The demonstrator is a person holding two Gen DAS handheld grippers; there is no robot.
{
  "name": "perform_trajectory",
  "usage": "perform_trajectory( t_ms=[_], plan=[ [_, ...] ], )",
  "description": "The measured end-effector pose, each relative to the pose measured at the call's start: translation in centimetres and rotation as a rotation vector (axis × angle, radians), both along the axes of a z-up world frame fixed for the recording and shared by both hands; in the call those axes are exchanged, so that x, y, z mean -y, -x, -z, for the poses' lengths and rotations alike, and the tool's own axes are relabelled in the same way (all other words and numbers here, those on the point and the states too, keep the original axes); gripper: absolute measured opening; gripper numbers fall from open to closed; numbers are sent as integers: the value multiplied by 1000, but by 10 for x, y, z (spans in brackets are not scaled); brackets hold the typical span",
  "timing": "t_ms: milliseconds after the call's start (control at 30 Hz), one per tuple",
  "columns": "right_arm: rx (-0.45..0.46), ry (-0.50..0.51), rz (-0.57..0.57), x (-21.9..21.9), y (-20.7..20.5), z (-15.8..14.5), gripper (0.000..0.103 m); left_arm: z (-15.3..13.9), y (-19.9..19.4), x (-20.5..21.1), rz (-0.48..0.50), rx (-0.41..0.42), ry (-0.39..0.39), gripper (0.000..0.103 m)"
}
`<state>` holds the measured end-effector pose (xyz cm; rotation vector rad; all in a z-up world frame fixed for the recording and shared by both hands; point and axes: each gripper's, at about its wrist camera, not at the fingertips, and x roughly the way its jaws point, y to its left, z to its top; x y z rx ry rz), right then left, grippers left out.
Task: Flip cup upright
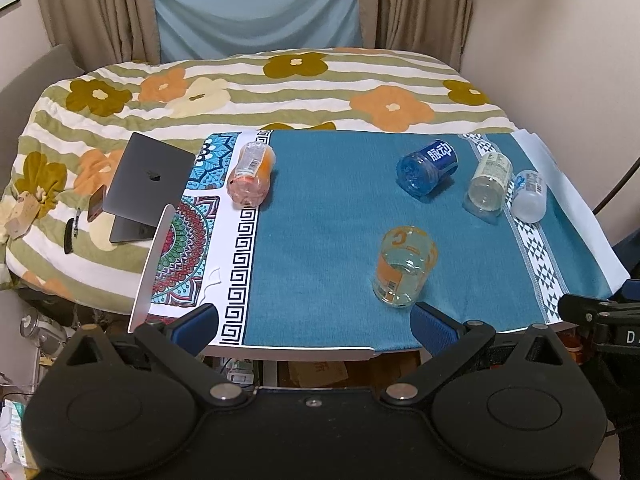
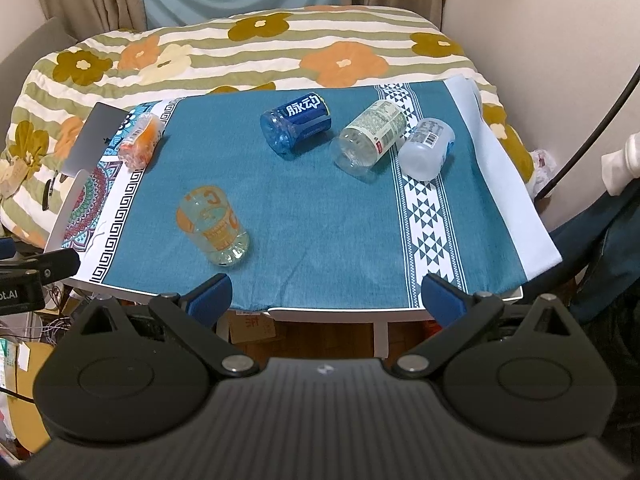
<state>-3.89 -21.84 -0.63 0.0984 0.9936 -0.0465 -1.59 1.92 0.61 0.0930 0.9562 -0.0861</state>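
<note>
Five cut-bottle cups lie on their sides on the teal tablecloth (image 2: 320, 208) as I hold both grippers back at the table's near edge. My left gripper (image 1: 314, 322) has its jaws spread wide with nothing between them, its blue pads (image 1: 434, 326) level with the cloth's front hem. My right gripper (image 2: 326, 294) is just as wide open and empty.

The nearest piece, a clear cup with an orange label (image 1: 404, 266), lies tipped over near the front of the cloth, just ahead of the left gripper's right finger; from the right wrist it shows at front left (image 2: 212, 226), base toward me.

Farther back, the blue cup (image 2: 296, 126) with white Chinese lettering rests on its side near the cloth's middle. To its right lie a clear cup with a pale printed label (image 2: 370, 140) and a frosted white cup (image 2: 426, 148), just beside each other over the white triangle-patterned band.

At far left, an orange-tinted cup (image 1: 252, 178) lies on the cloth's white Greek-key border, near a grey laptop (image 1: 150, 180) on the flowered, striped bedspread (image 1: 280, 88). Curtains (image 1: 100, 8) hang behind the bed.
</note>
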Motion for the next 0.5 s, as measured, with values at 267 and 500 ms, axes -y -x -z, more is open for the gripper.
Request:
perform_trajectory(
  t_ms=[267,500],
  plan=[
    [-2,2,-1,-2,0,1,103,1,-5,0,-12,0,-3,103],
    [-2,3,-1,-2,-2,1,103,2,-10,-1,-7,-2,13,103]
  ],
)
